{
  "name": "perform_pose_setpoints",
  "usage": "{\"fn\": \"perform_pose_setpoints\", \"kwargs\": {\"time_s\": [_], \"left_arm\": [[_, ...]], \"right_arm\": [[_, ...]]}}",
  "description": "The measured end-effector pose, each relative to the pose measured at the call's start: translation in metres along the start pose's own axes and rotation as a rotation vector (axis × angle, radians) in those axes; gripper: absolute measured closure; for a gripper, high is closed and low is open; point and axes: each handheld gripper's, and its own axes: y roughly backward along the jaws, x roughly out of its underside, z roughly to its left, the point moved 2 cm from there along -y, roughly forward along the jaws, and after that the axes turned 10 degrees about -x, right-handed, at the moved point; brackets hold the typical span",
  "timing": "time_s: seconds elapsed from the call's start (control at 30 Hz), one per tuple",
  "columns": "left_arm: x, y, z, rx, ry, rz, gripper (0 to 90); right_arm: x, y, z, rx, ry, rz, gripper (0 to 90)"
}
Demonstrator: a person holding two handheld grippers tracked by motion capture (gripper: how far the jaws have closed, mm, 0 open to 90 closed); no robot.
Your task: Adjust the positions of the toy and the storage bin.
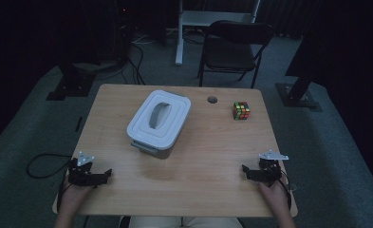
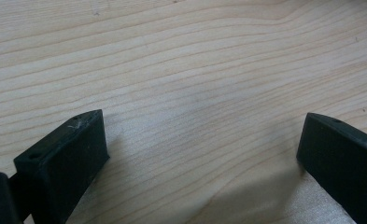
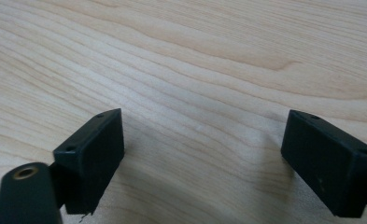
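Both pairs of jaws stand wide with only bare table (image 2: 195, 70) between them: the left gripper (image 1: 95, 176) and right gripper (image 1: 255, 172) rest at the near corners. Ahead and between them, well apart from each, sits the lidded box (image 1: 159, 123), likely rigid, light, smooth plastic; its grey top handle (image 1: 158, 115) looks the surest hold. Beyond the right jaws lies a puzzle cube (image 1: 241, 110).

On the table (image 1: 184, 180) a lidded box (image 1: 159, 123) stands a little left of the middle, and a cube (image 1: 241, 110) lies well apart to its right, near the far right corner. The left tool (image 1: 103, 175) rests at the near left edge and the right tool (image 1: 248, 171) at the near right edge, both well in front of the box. Behind the table stands a chair (image 1: 234, 47).
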Motion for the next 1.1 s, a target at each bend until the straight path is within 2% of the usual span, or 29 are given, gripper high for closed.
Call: {"fn": "perform_pose_setpoints", "kwargs": {"time_s": [0.23, 0.3, 0.4, 0.57, 0.7, 0.73, 0.77, 1.1], "left_arm": [[0.000, 0.000, 0.000, 0.003, 0.002, -0.001, 2.3], [0.000, 0.001, 0.003, 0.026, 0.029, -0.013, 2.3], [0.001, 0.001, 0.005, 0.047, 0.038, -0.018, 2.4], [0.001, 0.000, 0.002, 0.020, -0.022, -0.005, 2.3], [-0.001, 0.000, 0.005, 0.041, 0.000, -0.004, 2.3], [-0.002, -0.001, 0.005, 0.041, -0.011, -0.001, 2.3], [-0.003, -0.002, 0.005, 0.025, -0.019, 0.010, 2.3], [-0.017, -0.012, -0.001, 0.028, -0.055, 0.019, 2.3]], "right_arm": [[0.001, 0.001, 0.000, 0.002, -0.003, -0.002, 13.5], [0.001, 0.001, 0.000, 0.001, -0.003, -0.002, 13.2], [0.001, 0.001, 0.000, 0.001, -0.002, 0.001, 13.1], [0.000, 0.001, 0.000, 0.002, -0.002, 0.002, 12.8], [-0.001, -0.002, 0.004, 0.027, -0.027, 0.001, 11.2], [-0.002, -0.002, 0.004, 0.031, -0.034, 0.000, 11.3], [-0.002, -0.003, 0.005, 0.035, -0.037, 0.000, 11.3], [-0.007, -0.008, 0.008, 0.092, -0.090, -0.010, 11.2]]}}
